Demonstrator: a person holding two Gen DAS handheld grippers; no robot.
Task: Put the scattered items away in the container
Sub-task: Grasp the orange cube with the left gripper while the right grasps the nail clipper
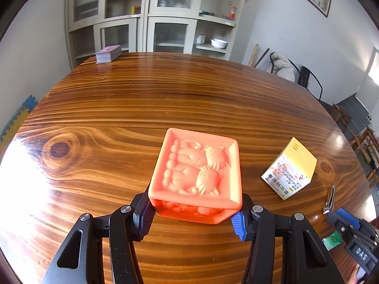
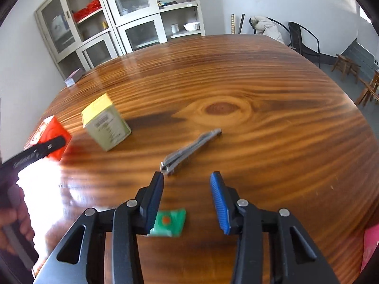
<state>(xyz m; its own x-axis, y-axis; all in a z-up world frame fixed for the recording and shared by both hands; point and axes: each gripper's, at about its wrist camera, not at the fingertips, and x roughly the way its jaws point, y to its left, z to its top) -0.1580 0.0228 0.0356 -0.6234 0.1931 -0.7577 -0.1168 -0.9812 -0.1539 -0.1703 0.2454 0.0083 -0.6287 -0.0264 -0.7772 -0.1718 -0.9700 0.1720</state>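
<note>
- Gripping the orange block (image 1: 196, 172) by its near end, the left gripper (image 1: 193, 217) showed both pads pressed against the block's two side faces, so it was clenched on the block, which jutted out ahead of the fingers over the wooden table (image 1: 118, 108).
- Ahead and to the right of that gripper lay a small yellow-topped box (image 1: 290, 169), and nearer on the right a nail clipper (image 1: 329, 200) beside the other gripper's tip; a stack of cards (image 1: 108, 53) sat far ahead at the table's back edge.
- No container showed in this view, so the hold looked best kept firm and the block level until a drop spot came into sight.
- In the right wrist view, the right gripper (image 2: 187, 198) stood parted with nothing between its pads, released.
- The nail clipper (image 2: 189, 152) lay just ahead of its left fingertip, pointing away and to the right; a green sachet (image 2: 169, 221) lay under the fingers.
- The yellow-topped box (image 2: 105, 123) and the orange block (image 2: 51, 137) were off to the left; the view was blurred.
- For a clean pick here, I judged the fingers should straddle the clipper across its narrow width and come down low, since flat metal slips on polished wood.
</note>
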